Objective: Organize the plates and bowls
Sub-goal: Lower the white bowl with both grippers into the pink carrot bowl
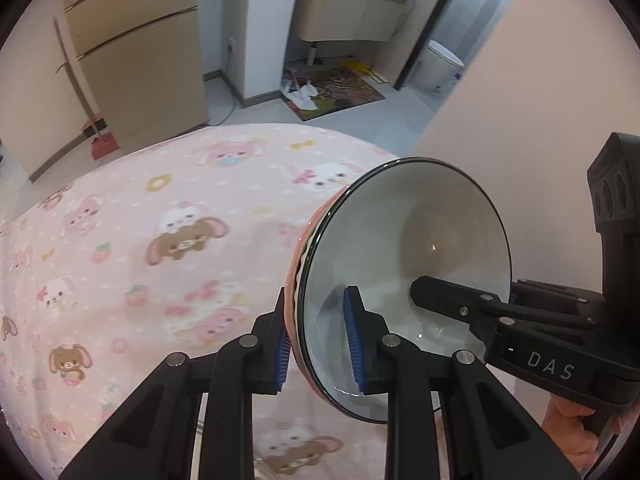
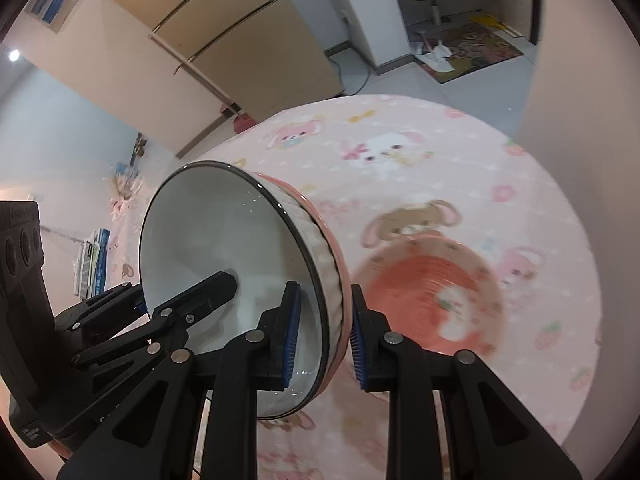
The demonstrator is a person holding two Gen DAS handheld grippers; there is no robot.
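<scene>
A white bowl point(image 1: 400, 232) with a dark rim is nested in a pink bowl point(image 1: 306, 232), and the stack hangs tilted above the table. My left gripper point(image 1: 318, 340) is shut on its near rim, one blue pad inside and one outside. My right gripper point(image 1: 436, 296) clamps the opposite rim; only its inner finger shows in the left wrist view. In the right wrist view my right gripper point(image 2: 324, 338) pinches the wall of the white bowl point(image 2: 208, 232) and the pink bowl point(image 2: 336, 260), with the left gripper point(image 2: 216, 286) at the far rim. Another pink bowl point(image 2: 432, 300) lies on the table below.
The table wears a pink bunny-print cloth point(image 1: 160, 240). Behind it stand a beige fridge point(image 1: 136, 40), a red dustpan with broom point(image 1: 102, 140) and a floor mat point(image 1: 336, 92). A pale wall point(image 1: 540, 80) rises close on the right. A person's hand point(image 1: 568, 424) grips the right handle.
</scene>
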